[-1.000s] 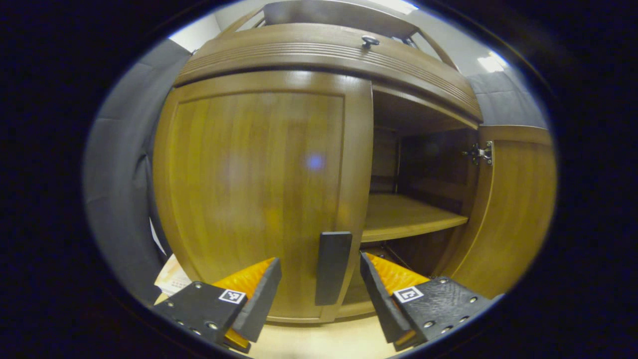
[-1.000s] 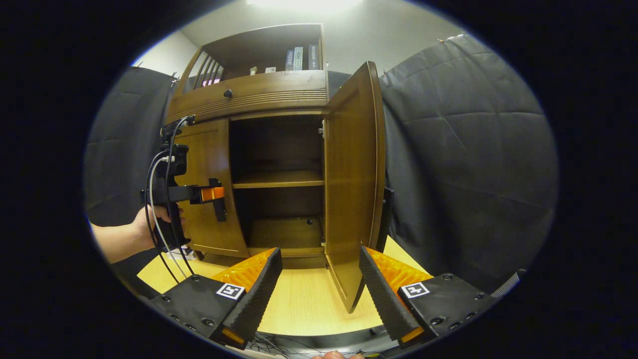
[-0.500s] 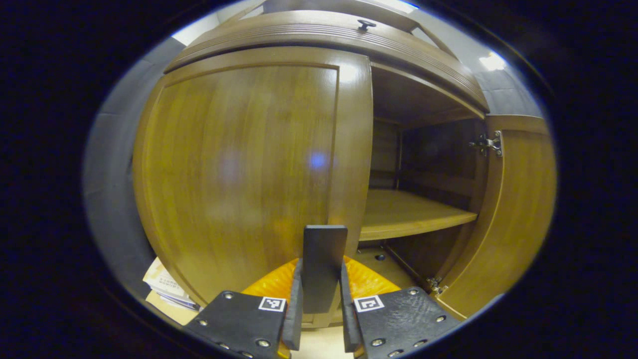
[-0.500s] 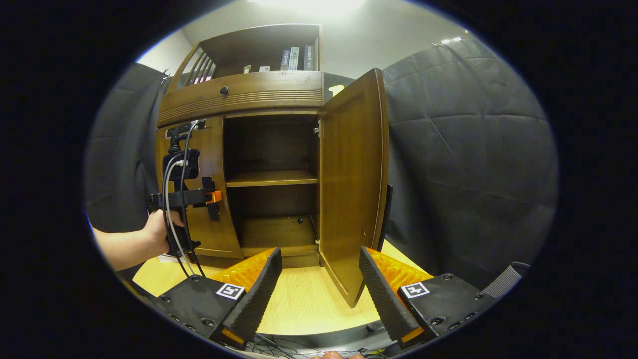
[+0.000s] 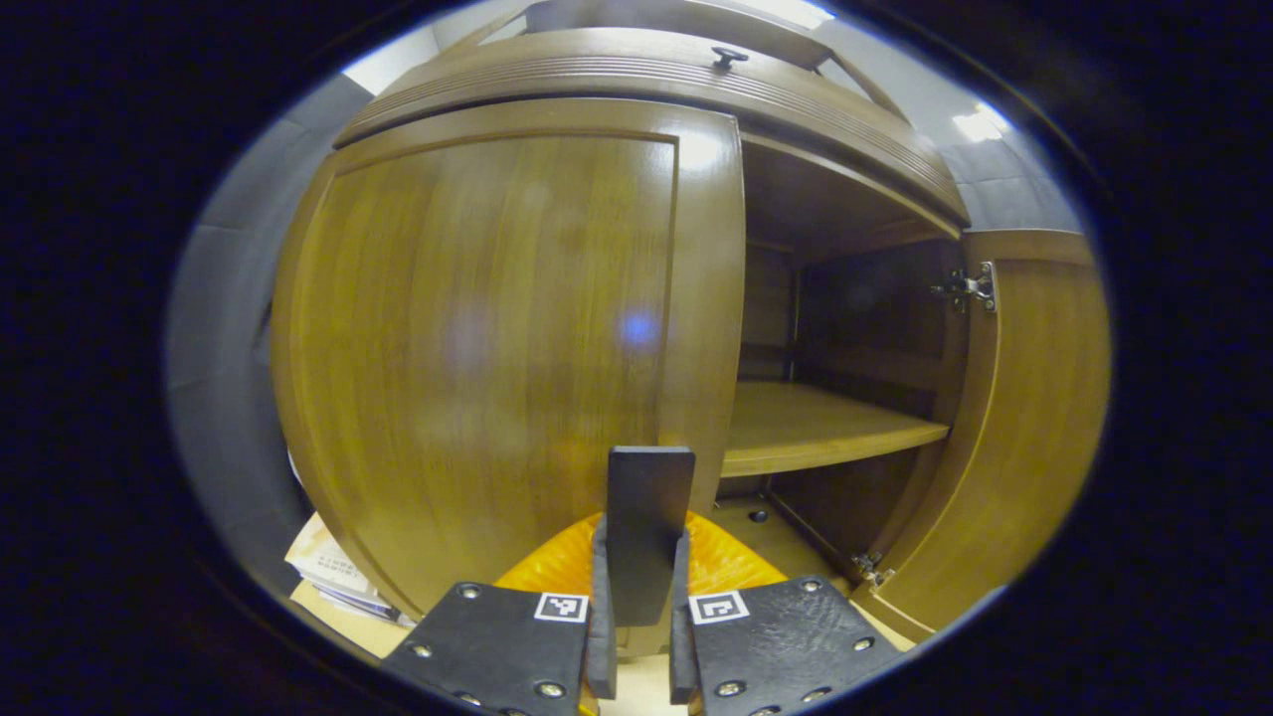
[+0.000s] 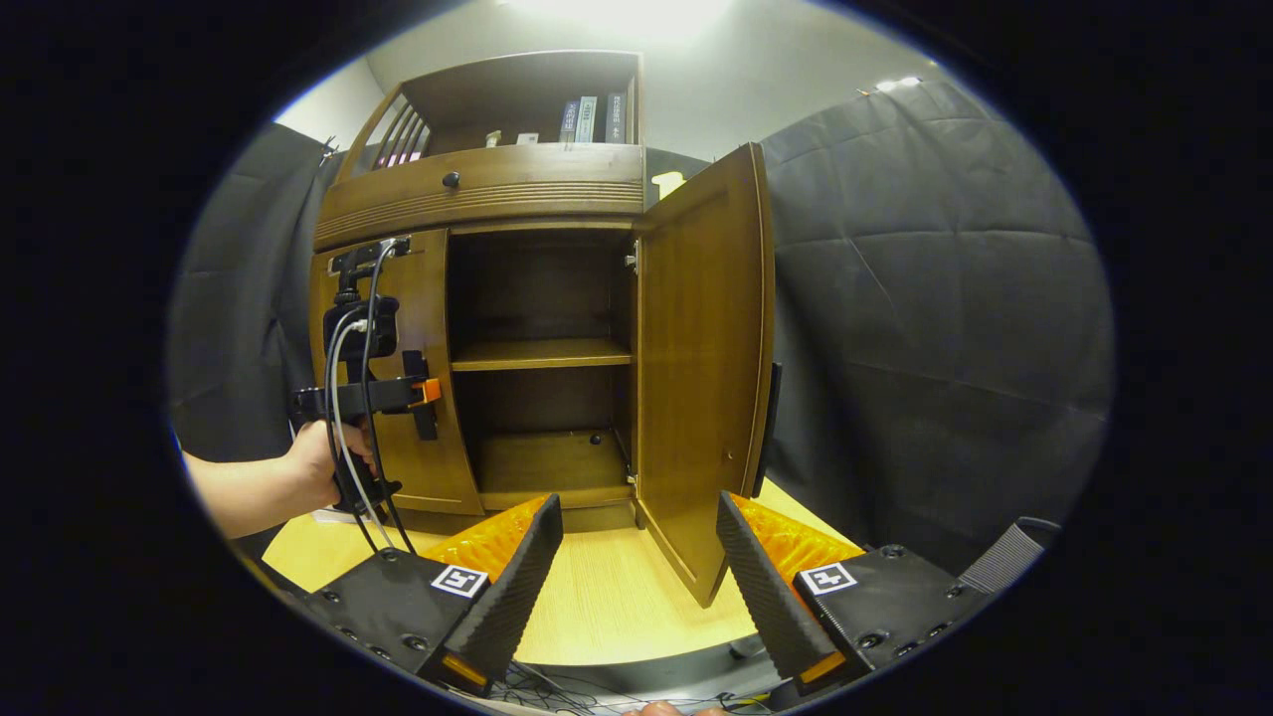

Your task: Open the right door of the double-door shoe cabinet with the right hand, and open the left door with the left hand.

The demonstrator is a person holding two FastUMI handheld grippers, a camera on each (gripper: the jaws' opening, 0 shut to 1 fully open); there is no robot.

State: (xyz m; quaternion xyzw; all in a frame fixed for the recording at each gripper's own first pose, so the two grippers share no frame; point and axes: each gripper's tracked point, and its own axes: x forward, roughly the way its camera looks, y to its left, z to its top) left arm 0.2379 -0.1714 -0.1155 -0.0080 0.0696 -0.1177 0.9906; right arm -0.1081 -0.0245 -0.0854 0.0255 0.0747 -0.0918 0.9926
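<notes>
Left gripper view: your left claw (image 5: pixel 636 636) is clamped on the dark handle (image 5: pixel 646 517) of the closed left door (image 5: pixel 497 338), at the shoe cabinet (image 6: pixel 487 184) standing at the desk's (image 6: pixel 607 607) far edge. Pull along the hinge's arc, not straight back, keeping the pinch square. The right door (image 6: pixel 701 398) already stands wide; your right claw (image 6: pixel 632 587) hangs spread and empty, near the front edge.
</notes>
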